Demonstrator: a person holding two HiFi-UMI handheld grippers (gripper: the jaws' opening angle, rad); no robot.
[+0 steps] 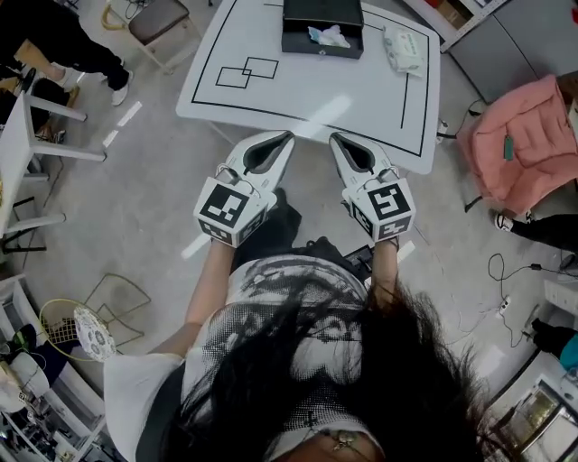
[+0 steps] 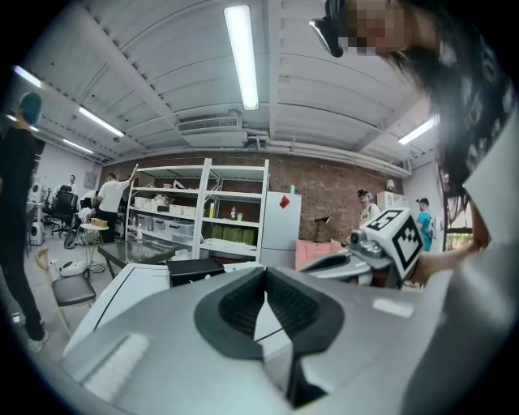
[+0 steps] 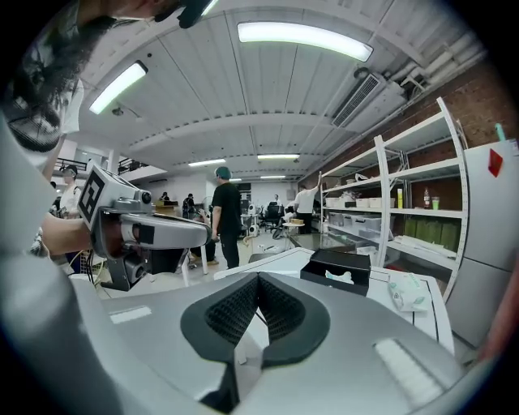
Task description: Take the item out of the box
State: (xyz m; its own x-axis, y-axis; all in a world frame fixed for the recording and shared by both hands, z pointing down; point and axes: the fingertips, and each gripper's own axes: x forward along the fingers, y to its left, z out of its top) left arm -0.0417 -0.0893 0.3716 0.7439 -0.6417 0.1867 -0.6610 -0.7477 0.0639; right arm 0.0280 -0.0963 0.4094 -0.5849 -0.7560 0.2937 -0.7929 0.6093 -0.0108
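A black box (image 1: 322,27) stands open at the far side of the white table (image 1: 271,95), with a pale crumpled item (image 1: 327,36) inside it. The right gripper view shows the same box (image 3: 335,270) and item (image 3: 340,276); in the left gripper view only the box (image 2: 195,269) shows. My left gripper (image 1: 287,135) and right gripper (image 1: 334,137) are held side by side just short of the table's near edge, well away from the box. Both are shut with nothing between the jaws. Each gripper's own view confirms this: left gripper (image 2: 265,271), right gripper (image 3: 258,277).
A white wipes packet (image 1: 402,50) lies right of the box. Black taped lines and two squares (image 1: 246,72) mark the tabletop. A chair (image 1: 158,18) stands at the far left and a pink jacket (image 1: 524,144) at the right. Cables lie on the floor; shelves and people are behind.
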